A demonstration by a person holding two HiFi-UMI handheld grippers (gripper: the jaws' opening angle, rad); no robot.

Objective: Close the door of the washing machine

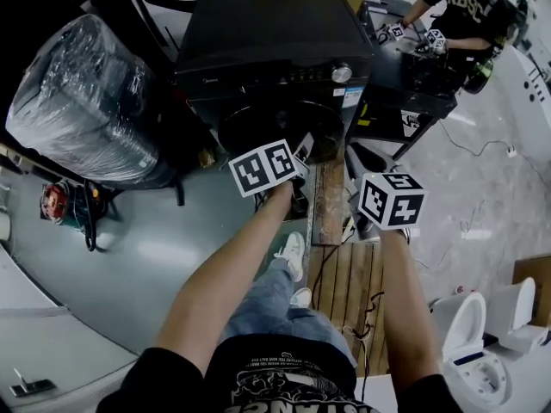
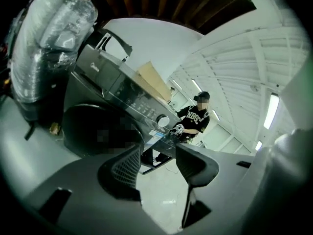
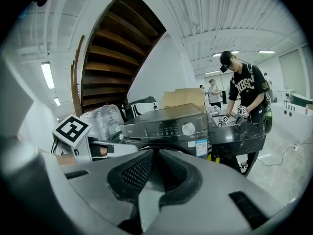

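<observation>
head view, from the left: a plastic-wrapped bundle (image 1: 82, 101) stands beside the dark washing machine (image 1: 275, 50), and the round door (image 1: 271, 127) sits low on the machine's front, facing us. to us it looks flush with the front panel, so we judge it shut or very nearly shut, though we cannot see the latch. we expect the door to be rigid and fairly heavy on its hinge, with a smooth, slippery face and a catch that needs a firm press. we would not grip it. we would push flat on the rim at the edge away from the hinge, not on the middle of the window, but which edge carries the hinge we cannot tell. the left gripper (image 2: 156, 155) hangs in front of the door's lower right part without touching it. its fingers stand well apart with only bare floor between them, and in the left gripper view the door lies beyond and to the left of them. the right gripper (image 3: 156, 153) is further right, its fingers drawn in until the tips seem to meet, with nothing caught between, and the door shows behind them, clear of the pads. at far right a person (image 1: 461, 11) works at a black table (image 1: 413, 89).
</observation>
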